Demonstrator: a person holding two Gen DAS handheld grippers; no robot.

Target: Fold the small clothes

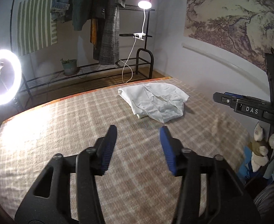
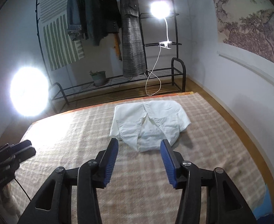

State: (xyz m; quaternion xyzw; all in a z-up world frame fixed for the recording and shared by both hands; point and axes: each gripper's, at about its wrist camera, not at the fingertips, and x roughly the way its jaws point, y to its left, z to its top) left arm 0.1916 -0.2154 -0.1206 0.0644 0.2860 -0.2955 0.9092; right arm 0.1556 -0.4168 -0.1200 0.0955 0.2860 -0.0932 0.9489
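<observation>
Lying folded on the bed [image 2: 220, 140], the white shirt [image 2: 150, 123] looks finished. Both the left hand-held gripper [image 1: 138, 130] and right hand-held gripper [image 2: 139, 143] hang released and empty, clear of it

Two wrist views, angled down, sharing white shirt [image 1: 153, 100] ahead.
</observation>
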